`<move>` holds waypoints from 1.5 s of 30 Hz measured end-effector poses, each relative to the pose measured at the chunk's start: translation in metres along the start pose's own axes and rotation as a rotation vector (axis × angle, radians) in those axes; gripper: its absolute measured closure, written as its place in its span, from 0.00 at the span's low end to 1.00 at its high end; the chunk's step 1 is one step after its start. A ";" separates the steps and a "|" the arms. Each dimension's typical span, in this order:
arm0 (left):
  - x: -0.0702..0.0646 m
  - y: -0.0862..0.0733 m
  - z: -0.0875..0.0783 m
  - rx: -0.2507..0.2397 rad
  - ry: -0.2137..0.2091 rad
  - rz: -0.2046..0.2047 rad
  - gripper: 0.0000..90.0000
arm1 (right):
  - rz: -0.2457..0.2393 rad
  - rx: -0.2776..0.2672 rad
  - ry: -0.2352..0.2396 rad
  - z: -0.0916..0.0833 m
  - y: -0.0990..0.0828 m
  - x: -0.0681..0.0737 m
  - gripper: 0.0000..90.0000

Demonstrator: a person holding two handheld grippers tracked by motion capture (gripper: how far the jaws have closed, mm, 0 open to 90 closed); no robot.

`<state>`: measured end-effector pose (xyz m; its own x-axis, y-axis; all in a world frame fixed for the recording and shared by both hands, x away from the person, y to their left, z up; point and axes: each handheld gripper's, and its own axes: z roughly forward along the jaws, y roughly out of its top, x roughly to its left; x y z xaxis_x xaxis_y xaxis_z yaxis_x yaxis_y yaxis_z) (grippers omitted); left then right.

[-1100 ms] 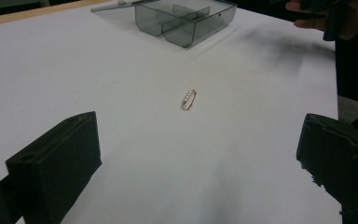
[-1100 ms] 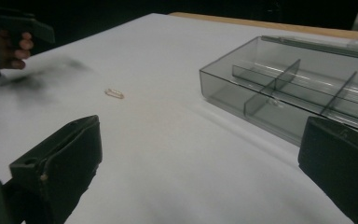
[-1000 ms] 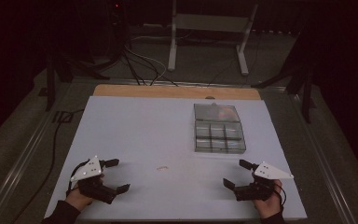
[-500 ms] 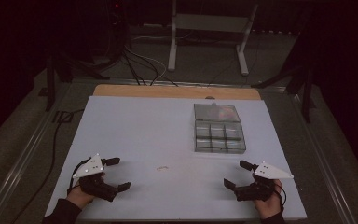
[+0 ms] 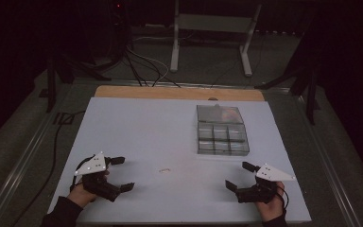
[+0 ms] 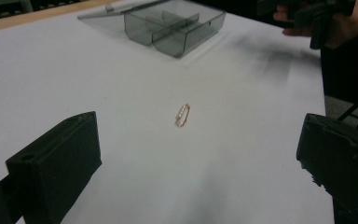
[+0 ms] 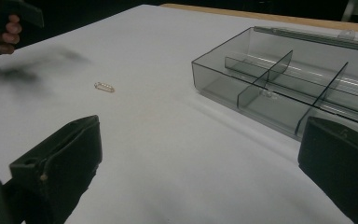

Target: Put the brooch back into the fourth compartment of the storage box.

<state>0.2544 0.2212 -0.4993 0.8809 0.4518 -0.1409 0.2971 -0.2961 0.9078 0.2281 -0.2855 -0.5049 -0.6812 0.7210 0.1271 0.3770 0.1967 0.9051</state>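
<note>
A small gold ring set with tiny stones (image 6: pixel 182 115) lies flat on the white table top (image 5: pixel 137 137), near the front middle (image 5: pixel 164 170); it shows far left in the right gripper view (image 7: pixel 104 87). My left gripper (image 5: pixel 121 173) rests at the front left, open and empty, with the ring ahead between its jaws. My right gripper (image 5: pixel 240 176) rests at the front right, open and empty. A clear smoky compartment box (image 5: pixel 220 136) with its lid open stands right of centre, just beyond the right gripper (image 7: pixel 279 88).
A wooden strip (image 5: pixel 179 93) borders the table's far edge. Beyond it are a metal stand (image 5: pixel 210 33) and cables (image 5: pixel 137 61) on the dark floor. A cable (image 5: pixel 59 137) runs along the table's left side.
</note>
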 end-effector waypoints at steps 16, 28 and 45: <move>0.007 0.031 0.020 0.000 -0.033 0.039 0.01 | 0.005 -0.005 0.009 -0.001 0.000 0.000 0.00; 0.007 0.045 0.041 0.019 -0.072 0.048 0.01 | 0.005 -0.010 0.014 -0.001 0.000 0.001 0.00; 0.009 0.056 0.078 0.050 -0.098 0.046 0.01 | 0.012 -0.009 0.022 -0.001 0.000 0.000 0.00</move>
<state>0.3077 0.1436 -0.4809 0.9252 0.3529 -0.1395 0.2711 -0.3575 0.8937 0.2274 -0.2855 -0.5047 -0.6903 0.7086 0.1464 0.3797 0.1825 0.9069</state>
